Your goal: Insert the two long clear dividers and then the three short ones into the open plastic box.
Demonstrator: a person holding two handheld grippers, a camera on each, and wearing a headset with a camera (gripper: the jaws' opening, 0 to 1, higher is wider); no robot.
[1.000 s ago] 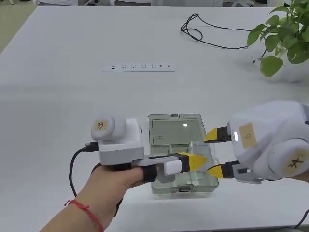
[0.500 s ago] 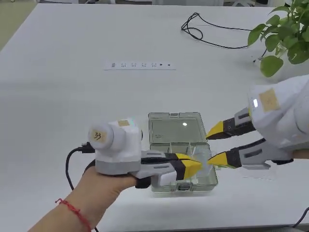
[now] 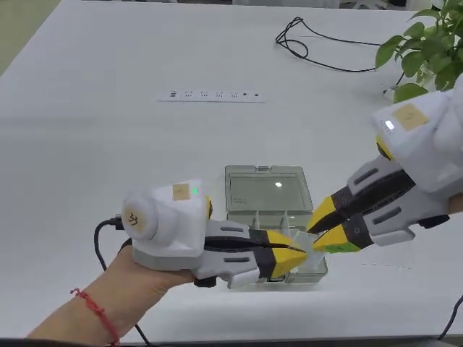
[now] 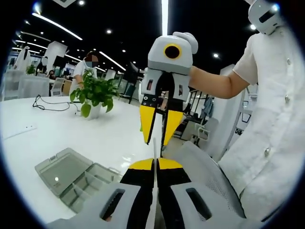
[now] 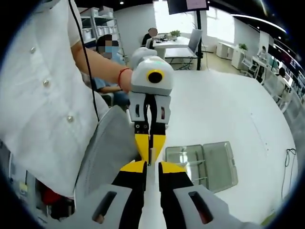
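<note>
Tabletop (image 3: pixel 108 159) white and wide, bare on the whole left side and in the broad band between the open plastic box (image 3: pixel 265 189) and the power strip (image 3: pixel 211 95); much free room there. Near edge just beside the box, on the person's side; less room there. Box lying open, lid flat toward the far side, base toward the person.

Counted: one box, two claws, one clear divider (image 4: pixel 154 149) in the air, one power strip, one black cable (image 3: pixel 329 66) and one potted plant (image 3: pixel 427 50) at the far right.

Left claw (image 3: pixel 299 253), held by a hand (image 3: pixel 141 278) with a red string (image 3: pixel 90 307) at the wrist, pressed together on one end of the divider, above the near right part of the base. Right claw (image 3: pixel 315 237) facing it tip to tip, its tips a little spread, the other end of the divider reaching between them; touching or not, cannot tell.

In both gripper views, divider edge-on as a thin pale line from claw to claw. In the head view, box seen from above, with the tabletop's edges around it.
</note>
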